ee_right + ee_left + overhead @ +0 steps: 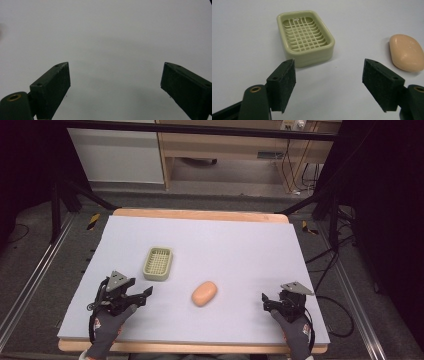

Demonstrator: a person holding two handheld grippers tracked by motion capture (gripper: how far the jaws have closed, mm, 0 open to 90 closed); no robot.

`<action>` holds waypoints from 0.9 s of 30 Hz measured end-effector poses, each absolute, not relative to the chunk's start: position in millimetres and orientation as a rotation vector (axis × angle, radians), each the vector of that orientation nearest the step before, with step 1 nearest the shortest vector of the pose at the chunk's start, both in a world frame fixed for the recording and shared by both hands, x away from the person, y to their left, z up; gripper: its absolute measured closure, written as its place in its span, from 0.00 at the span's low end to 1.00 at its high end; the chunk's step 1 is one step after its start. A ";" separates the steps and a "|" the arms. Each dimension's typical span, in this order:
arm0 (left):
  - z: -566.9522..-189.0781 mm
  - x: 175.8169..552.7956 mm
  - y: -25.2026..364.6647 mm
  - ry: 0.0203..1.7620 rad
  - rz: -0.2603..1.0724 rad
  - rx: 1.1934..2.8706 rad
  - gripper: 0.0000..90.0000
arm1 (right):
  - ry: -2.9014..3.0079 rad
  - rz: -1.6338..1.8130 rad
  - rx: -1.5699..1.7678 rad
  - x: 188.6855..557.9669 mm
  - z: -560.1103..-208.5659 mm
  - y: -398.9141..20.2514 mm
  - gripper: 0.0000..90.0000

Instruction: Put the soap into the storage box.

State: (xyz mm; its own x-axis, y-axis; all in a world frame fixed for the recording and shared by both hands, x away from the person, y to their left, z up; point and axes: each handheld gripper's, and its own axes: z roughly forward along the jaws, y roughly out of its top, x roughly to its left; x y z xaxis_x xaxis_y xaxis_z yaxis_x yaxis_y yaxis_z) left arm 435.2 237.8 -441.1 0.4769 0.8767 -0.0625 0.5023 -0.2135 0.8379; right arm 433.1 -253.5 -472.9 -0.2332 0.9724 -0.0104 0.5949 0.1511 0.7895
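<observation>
A pale green soap dish (158, 263) with a grid insert sits left of the table's middle; the left gripper view has the soap dish (305, 37) just beyond its jaws. A peach soap bar (204, 293) lies to its right and nearer me, and the soap bar (406, 52) sits at the right edge of the left gripper view. My left gripper (141, 296) rests near the front left, open and empty, its jaws spread wide. My right gripper (266, 301) is at the front right, also open, with bare mat between its jaws in the right gripper view (115, 82).
A lavender mat (240, 250) covers the wooden table. Gloved hands hold both grippers at the front edge. Beyond the table stand a metal frame, cables and a wooden desk (235, 145).
</observation>
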 end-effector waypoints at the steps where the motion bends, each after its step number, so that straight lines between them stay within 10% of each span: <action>1: -441.1 435.2 237.8 1.154 0.551 1.869 0.29 | 1.899 0.919 1.490 433.1 -472.9 -253.5 0.10; 27: -412.7 452.3 188.6 1.023 0.539 1.910 0.26 | 1.862 0.926 1.512 431.4 -472.4 -259.4 0.09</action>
